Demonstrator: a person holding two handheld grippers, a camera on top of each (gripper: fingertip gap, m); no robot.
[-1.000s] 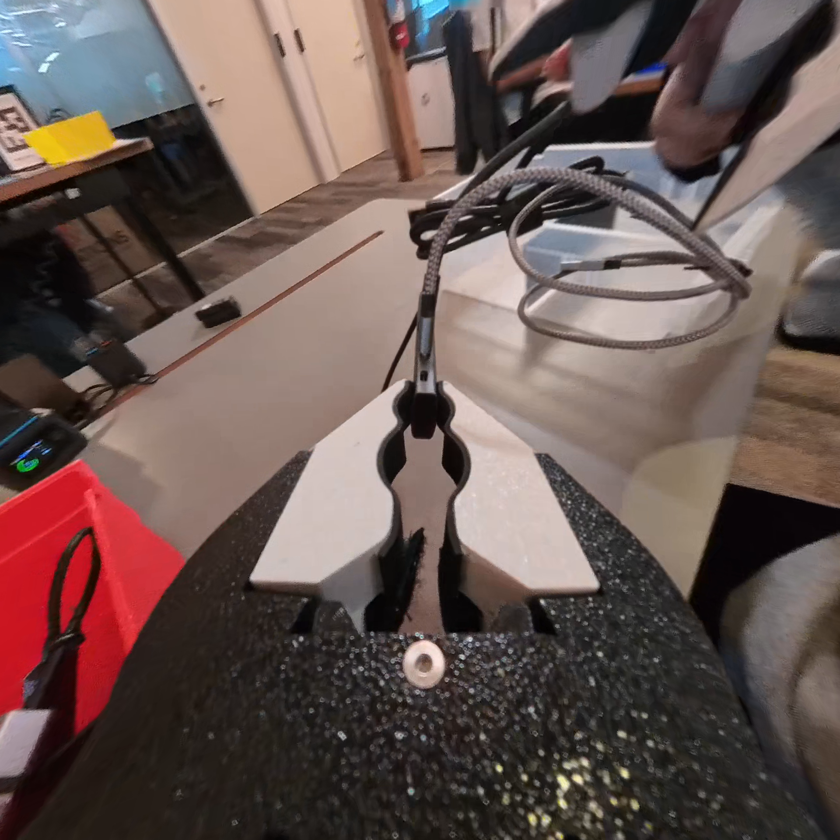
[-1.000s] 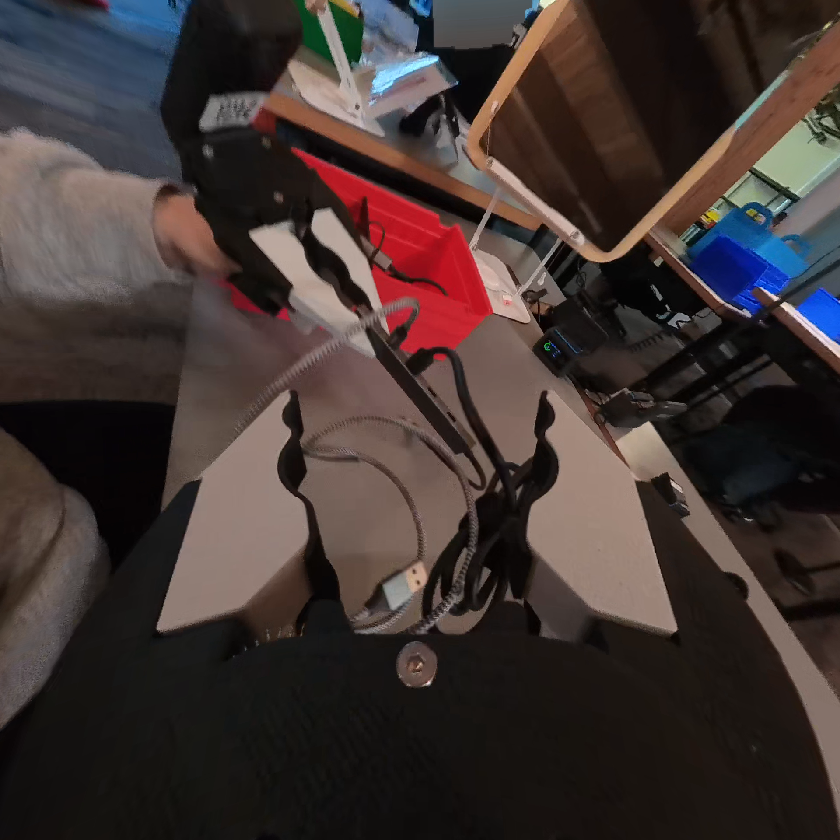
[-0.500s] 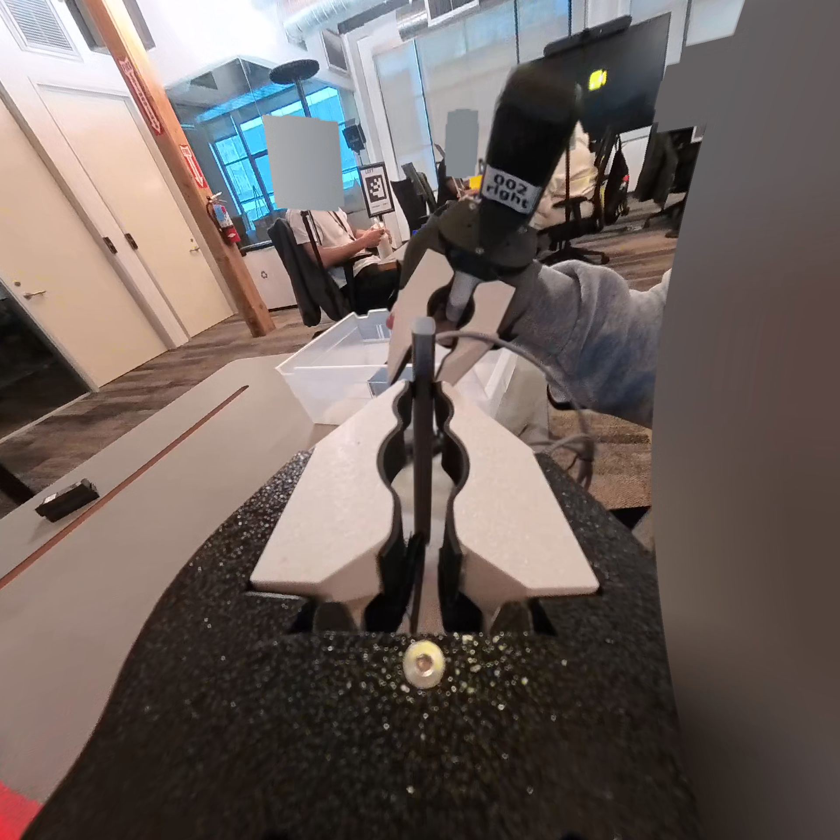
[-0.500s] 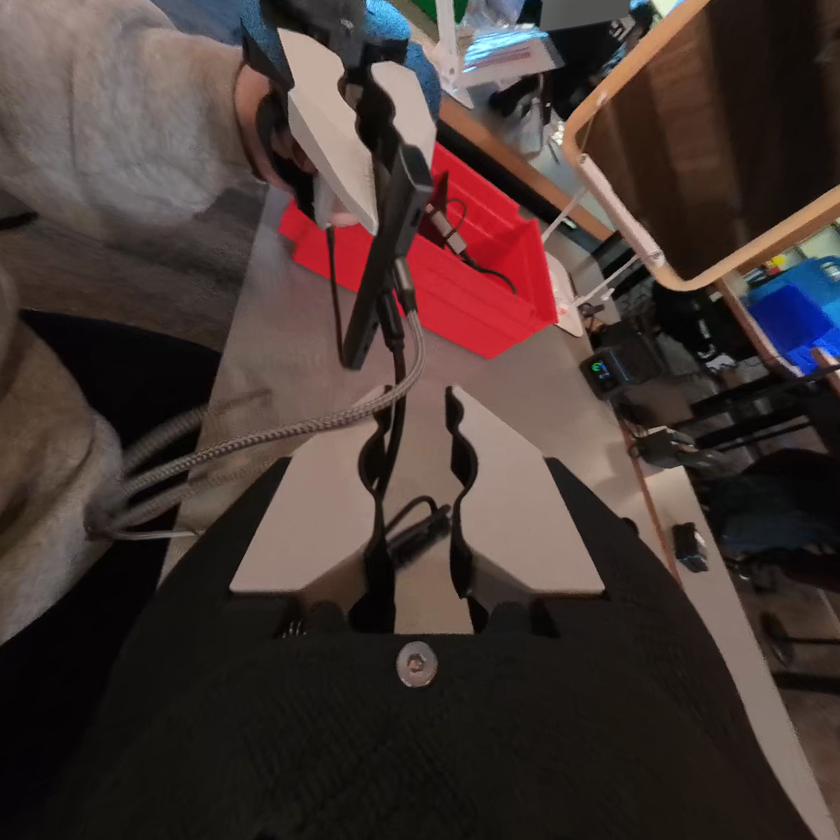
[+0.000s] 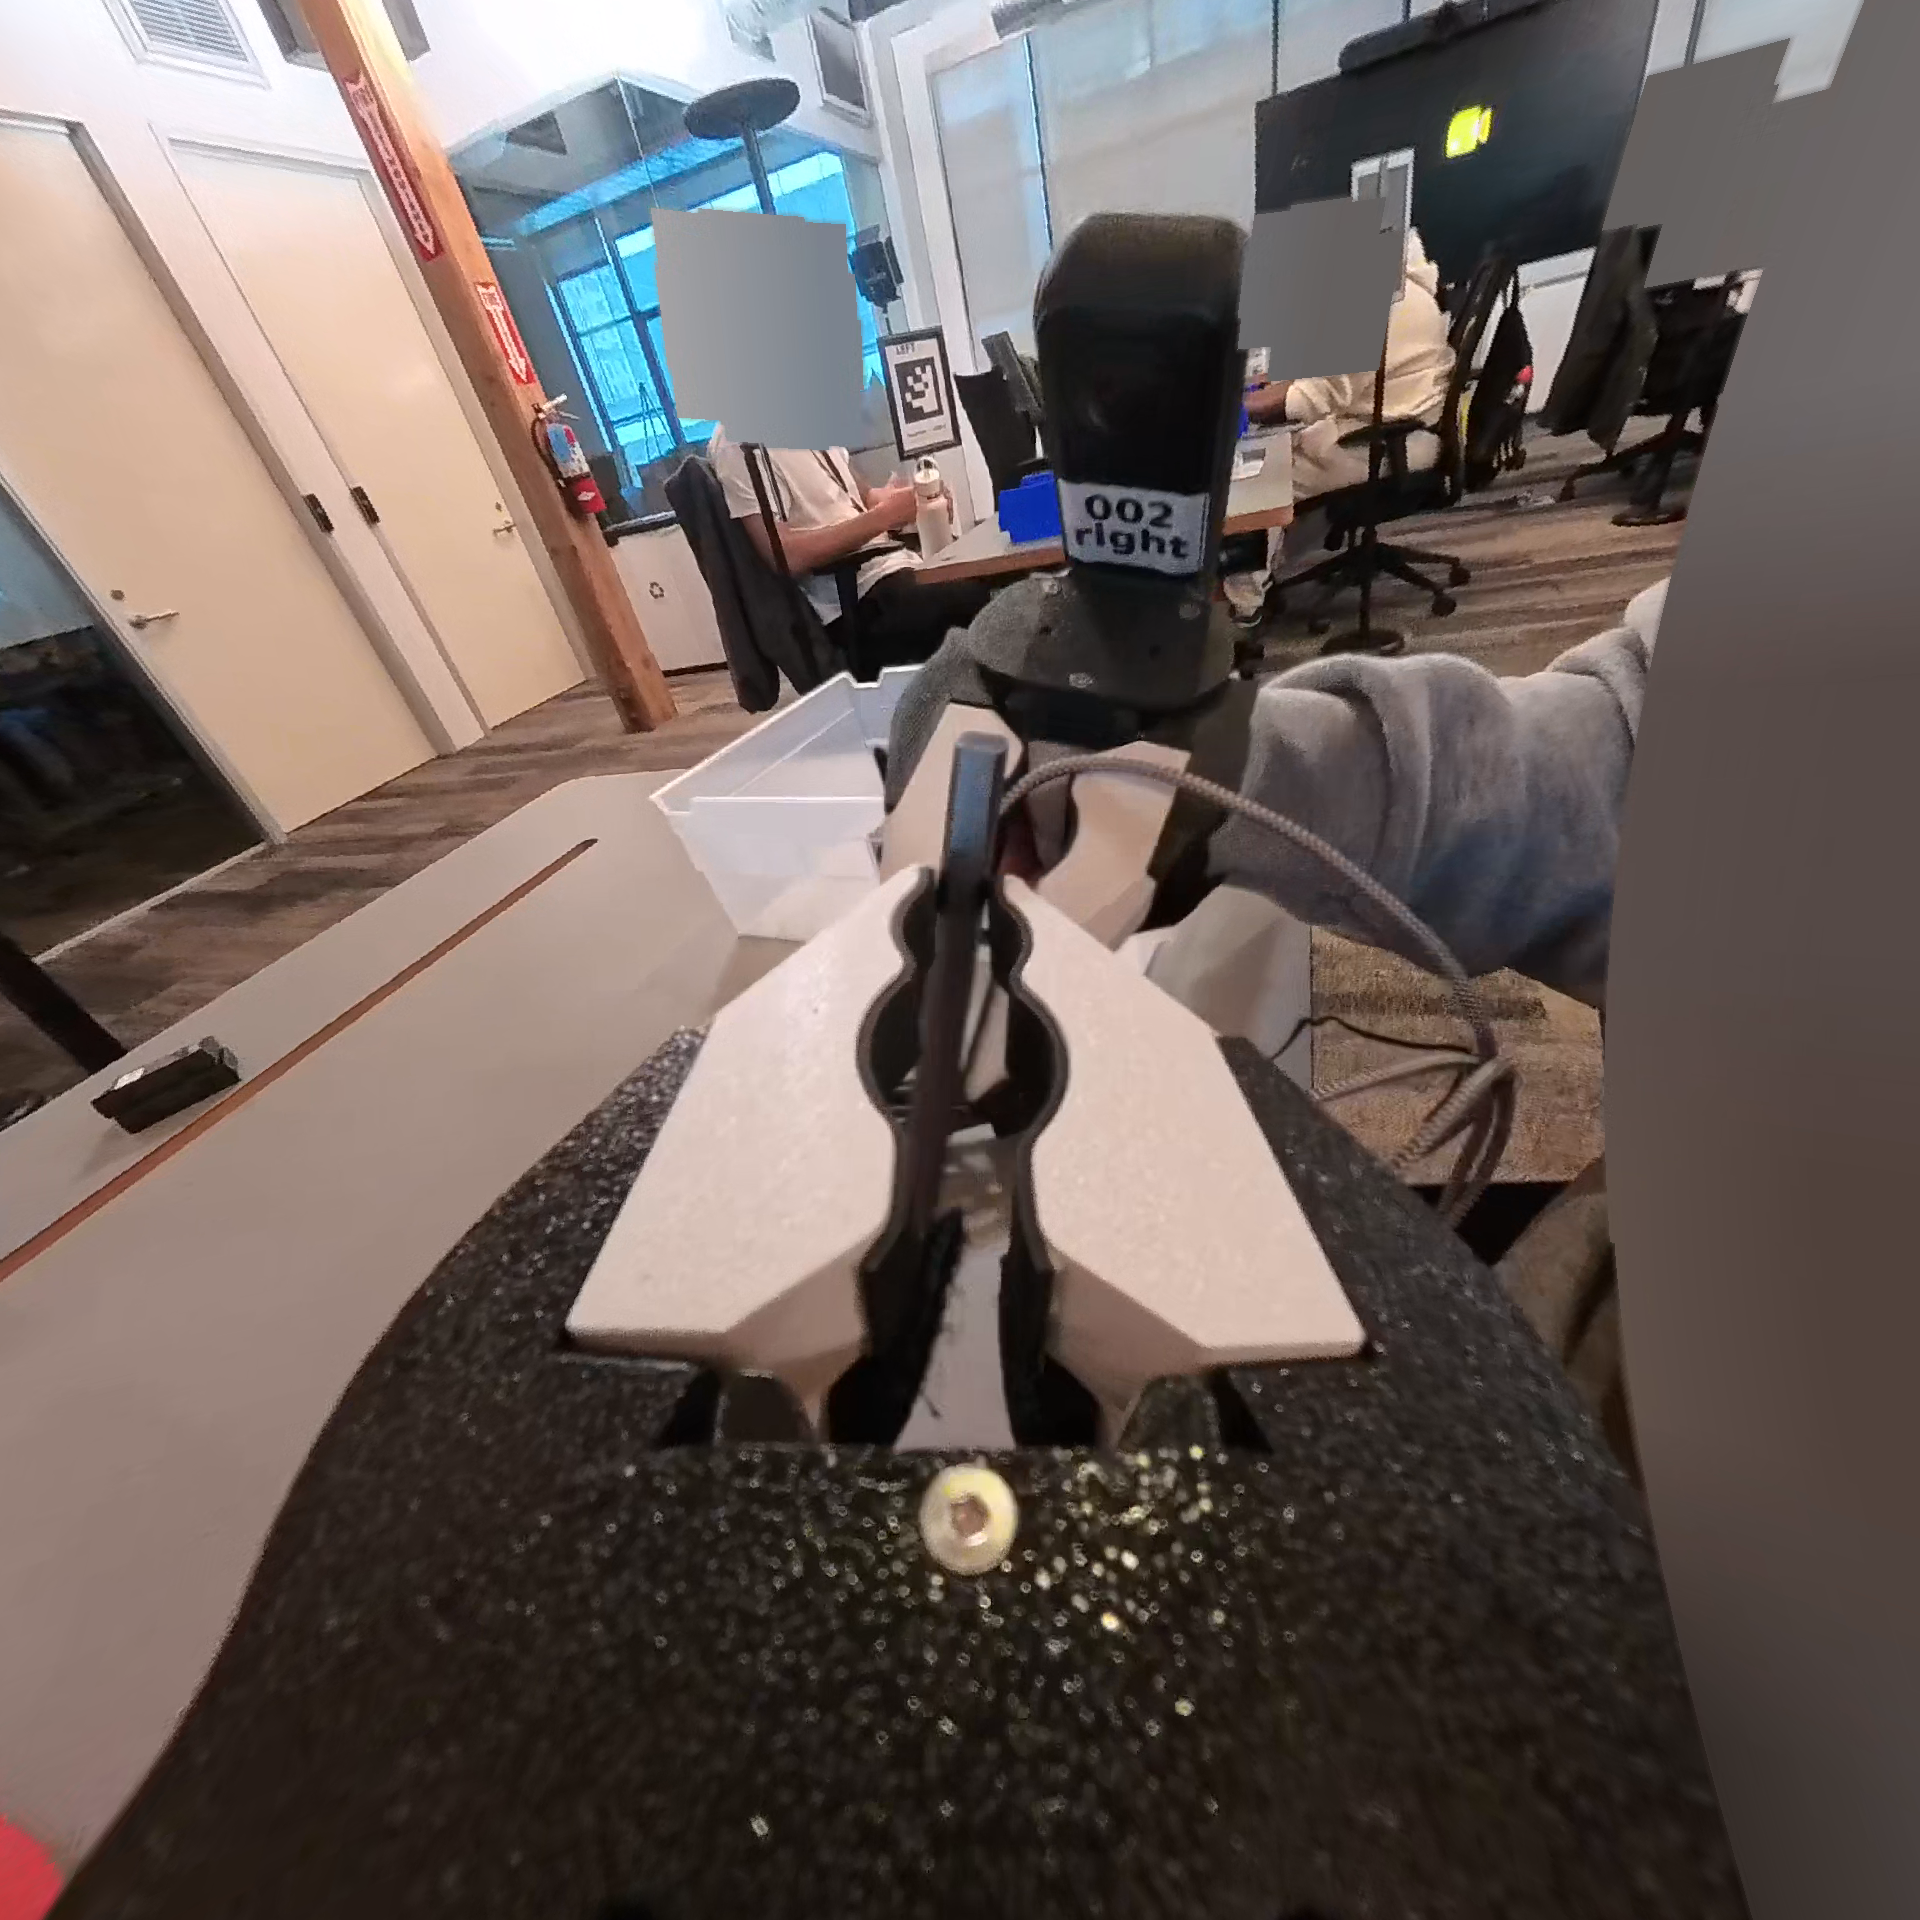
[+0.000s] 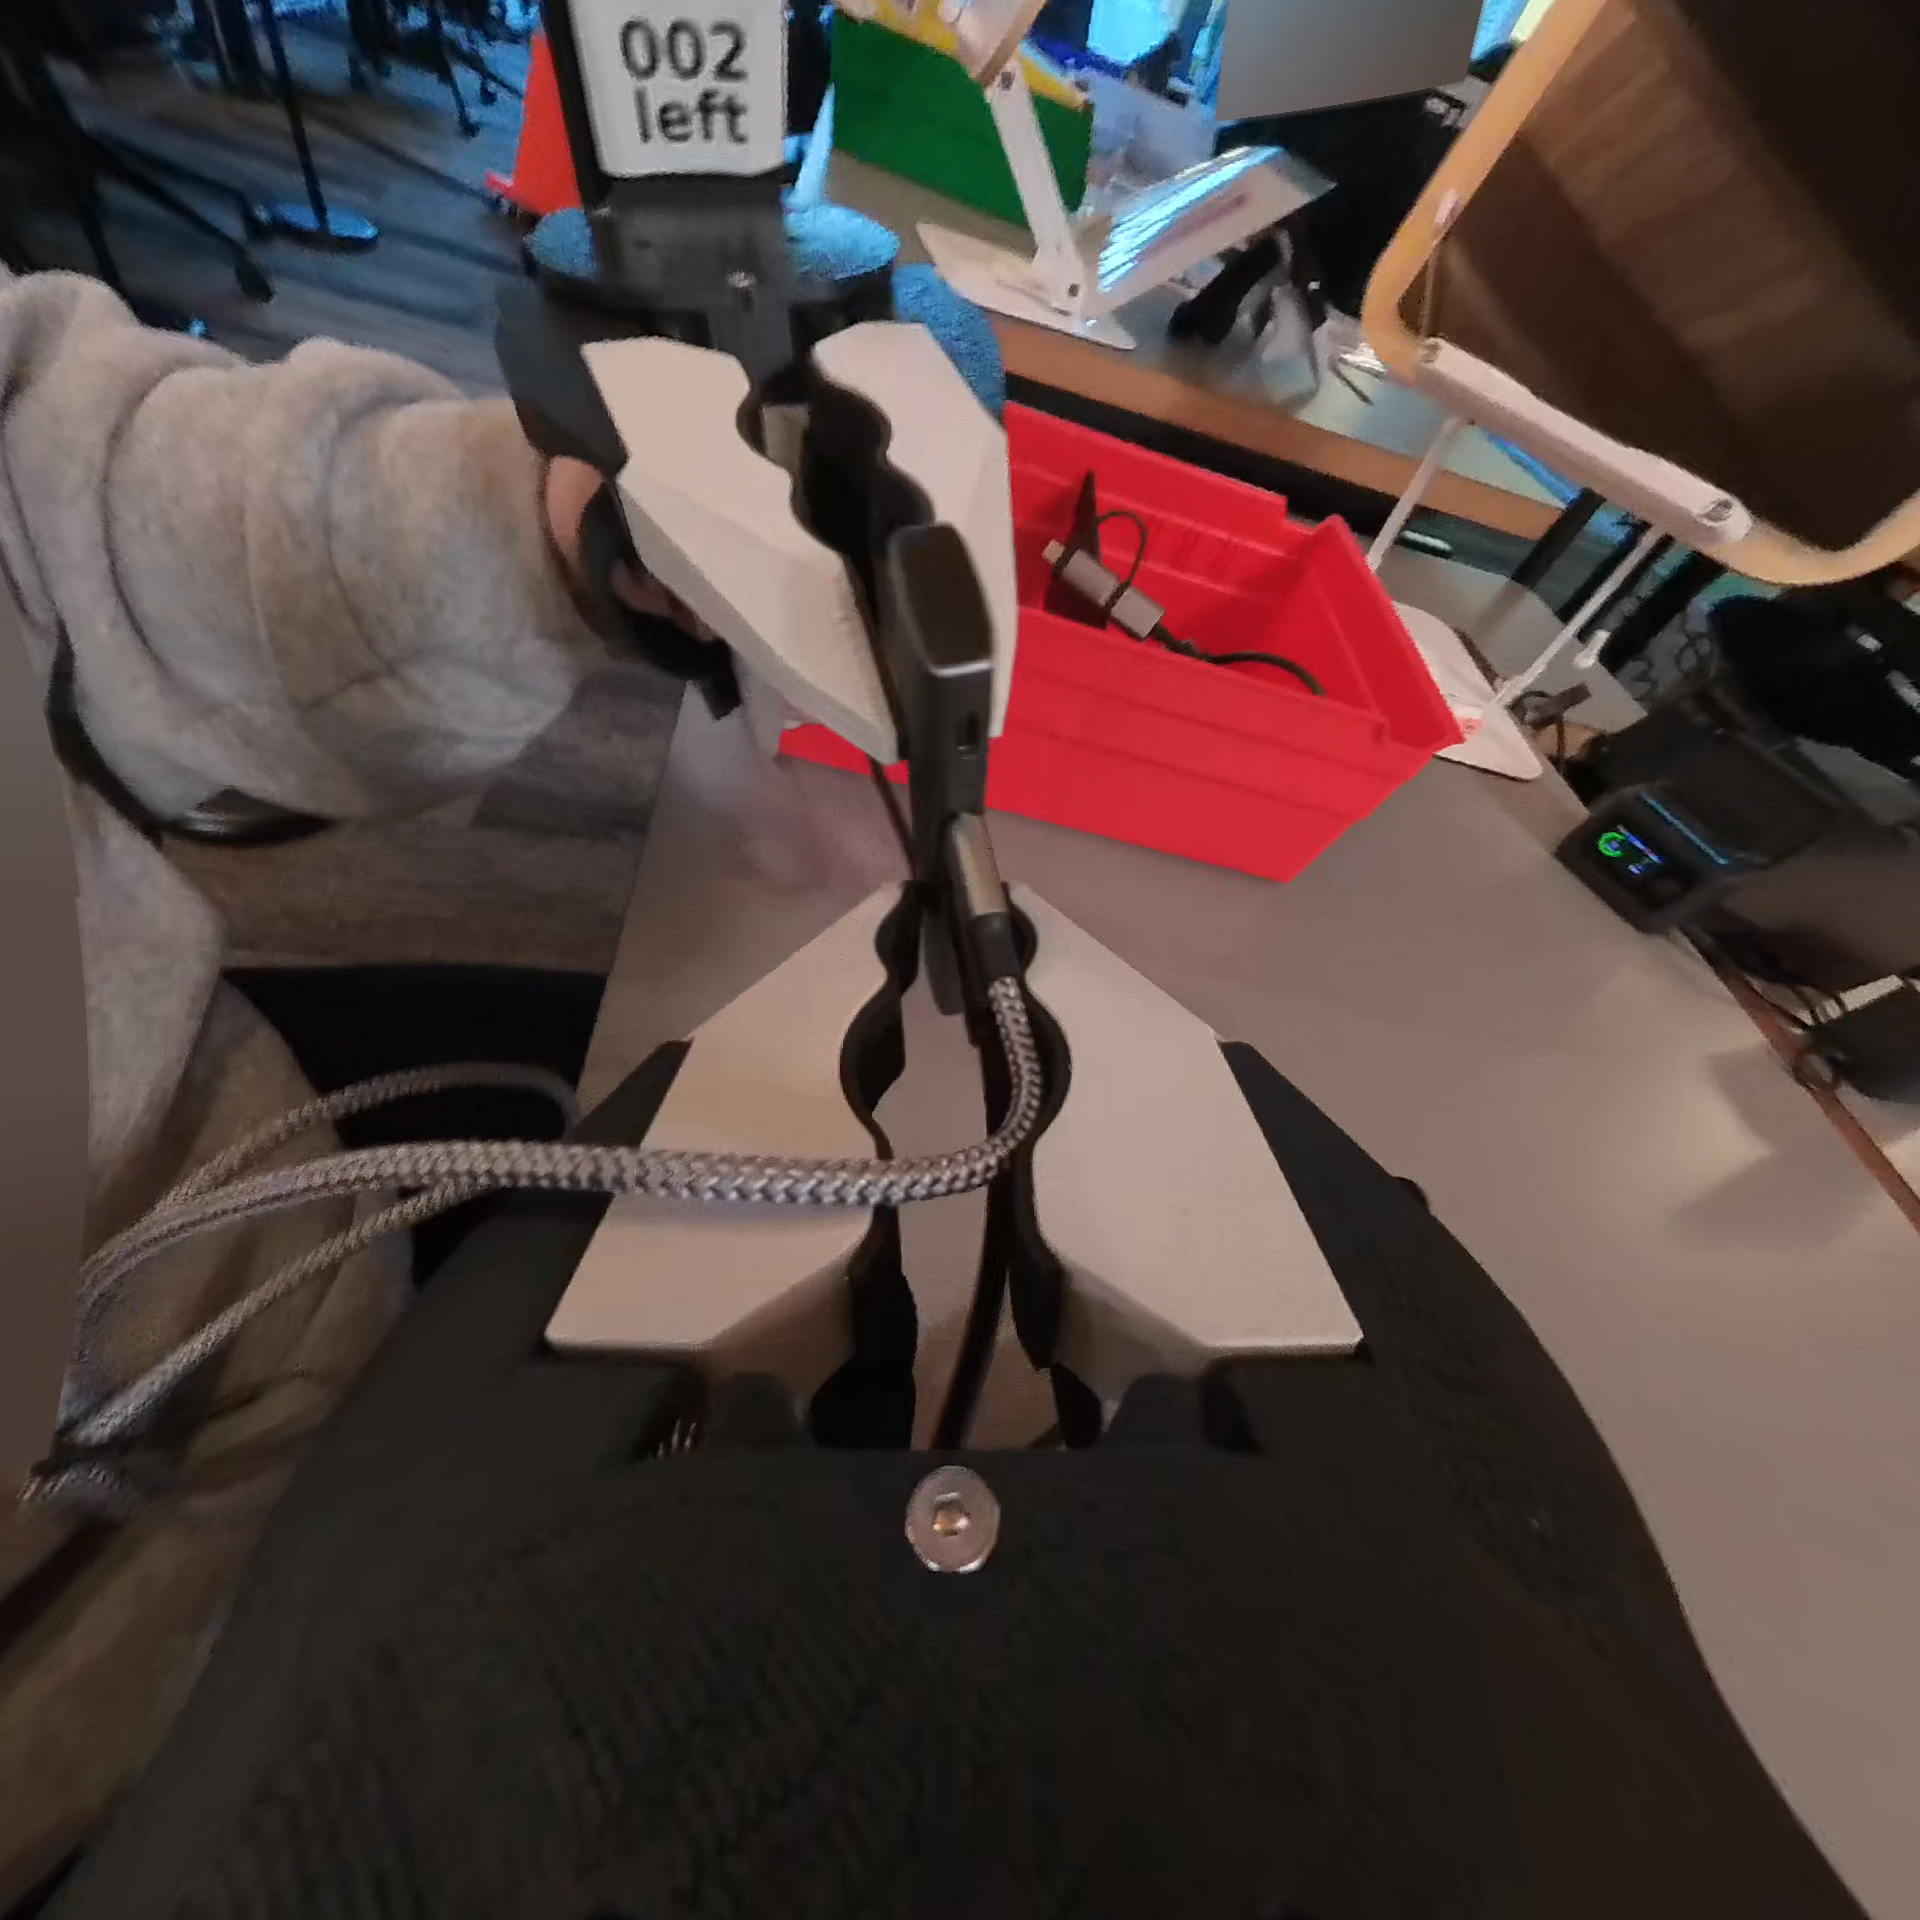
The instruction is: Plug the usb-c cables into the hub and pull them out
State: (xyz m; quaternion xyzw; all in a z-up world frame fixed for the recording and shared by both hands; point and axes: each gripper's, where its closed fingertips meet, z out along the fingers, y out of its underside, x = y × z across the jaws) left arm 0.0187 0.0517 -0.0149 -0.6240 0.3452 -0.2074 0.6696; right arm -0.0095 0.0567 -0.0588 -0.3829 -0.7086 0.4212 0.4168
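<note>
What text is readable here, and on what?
I won't quote writing; it stands on:
White tag, right gripper: readable.
White label, left gripper: readable.
Red post signs: blurred.
Device screen: too small.

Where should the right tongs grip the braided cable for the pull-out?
On the rigid metal plug shell, just below the hub, closing across its narrow sides from underneath, in line with the hub. The braided cable behind it bends sideways, so pulling there would probably only flex it.
</note>
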